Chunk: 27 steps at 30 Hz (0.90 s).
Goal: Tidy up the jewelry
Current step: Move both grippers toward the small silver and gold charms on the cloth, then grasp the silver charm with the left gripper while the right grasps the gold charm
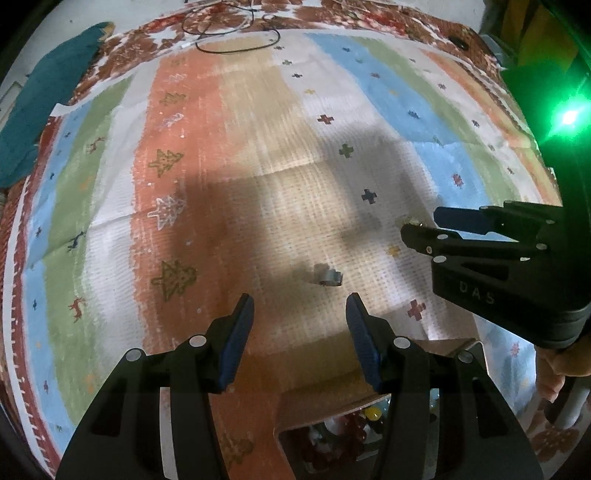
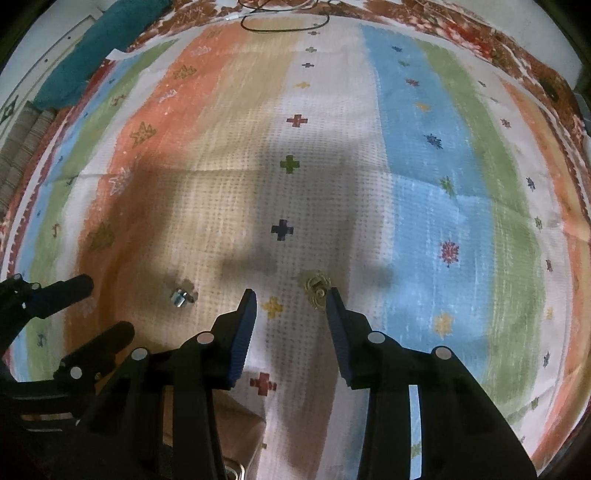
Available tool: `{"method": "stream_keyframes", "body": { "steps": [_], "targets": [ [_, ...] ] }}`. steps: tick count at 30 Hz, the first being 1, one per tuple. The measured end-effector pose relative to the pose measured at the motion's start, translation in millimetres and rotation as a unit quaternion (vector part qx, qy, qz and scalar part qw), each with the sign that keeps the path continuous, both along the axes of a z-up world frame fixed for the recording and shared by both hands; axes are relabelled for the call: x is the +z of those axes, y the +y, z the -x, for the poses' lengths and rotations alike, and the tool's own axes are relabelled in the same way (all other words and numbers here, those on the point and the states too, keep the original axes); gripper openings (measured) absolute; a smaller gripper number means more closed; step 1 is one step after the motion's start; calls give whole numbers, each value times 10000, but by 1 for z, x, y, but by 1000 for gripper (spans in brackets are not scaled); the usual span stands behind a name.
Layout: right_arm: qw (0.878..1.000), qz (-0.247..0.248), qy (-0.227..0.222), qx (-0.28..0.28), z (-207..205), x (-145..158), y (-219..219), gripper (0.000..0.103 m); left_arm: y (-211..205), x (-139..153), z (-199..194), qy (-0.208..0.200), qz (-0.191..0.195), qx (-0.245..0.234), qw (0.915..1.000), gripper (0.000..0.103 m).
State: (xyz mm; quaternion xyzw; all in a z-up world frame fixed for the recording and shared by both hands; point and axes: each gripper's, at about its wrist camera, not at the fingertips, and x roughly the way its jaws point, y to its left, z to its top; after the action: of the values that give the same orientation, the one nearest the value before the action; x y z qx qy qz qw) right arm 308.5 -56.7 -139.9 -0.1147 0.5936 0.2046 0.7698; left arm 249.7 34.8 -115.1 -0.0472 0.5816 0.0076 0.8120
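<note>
Lying partly behind the right gripper's [image 2: 290, 297] right fingertip, the gold piece [image 2: 315, 291] shows only its upper part in the right wrist view; its lower edge is covered, and whether the pad touches it I cannot tell. In the left wrist view the same piece is almost wholly hidden by that gripper's fingers, a mere glint at their tips. The cardboard box [image 1: 369, 397] below the left gripper [image 1: 299, 299] is cut off by the fingers; its colourful contents are too blurred to name.

Two jewelry pieces lie on the striped cloth [image 2: 406, 166]: one gold, one silver. Two grippers are in view, and one teal cloth [image 1: 48, 99] and one black cord [image 1: 236, 33] lie far ahead of them.

The silver piece [image 1: 328, 276] sits just ahead of the left gripper's right fingertip, outside the gap; its shape is too small for any long axis to be read. The gold piece seems elongated along the fingers' direction.

Both grippers stand with jaws apart, nothing clamped.
</note>
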Motion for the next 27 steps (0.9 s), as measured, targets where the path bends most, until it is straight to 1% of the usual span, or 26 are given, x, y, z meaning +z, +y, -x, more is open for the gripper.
{"method": "stream_keyframes", "body": {
  "steps": [10,16,21,22,24,26,27],
  "targets": [
    [9997,154,202,-22,-13,-21,3,38,-3,-13,-15,140,37,-144,9998,52],
    [9995,175,275,-11,-18,-27,3,34,-5,-26,-24,261,46,-232,9994,52],
    [9993,222,287,-45,-26,-33,6,21,-6,-34,-33,324,99,-268,9991,52],
    [9993,213,295,-47,-27,-34,6,20,-7,-35,-35,336,96,-288,9990,51],
    [9993,207,301,-47,-31,-35,7,17,-10,-36,-38,348,107,-313,9988,47],
    [9994,188,305,-36,-33,-35,7,17,-12,-38,-41,381,122,-346,9986,45],
    [9994,183,300,-35,-34,-35,7,16,-13,-39,-43,397,125,-360,9985,42]
  ]
}}
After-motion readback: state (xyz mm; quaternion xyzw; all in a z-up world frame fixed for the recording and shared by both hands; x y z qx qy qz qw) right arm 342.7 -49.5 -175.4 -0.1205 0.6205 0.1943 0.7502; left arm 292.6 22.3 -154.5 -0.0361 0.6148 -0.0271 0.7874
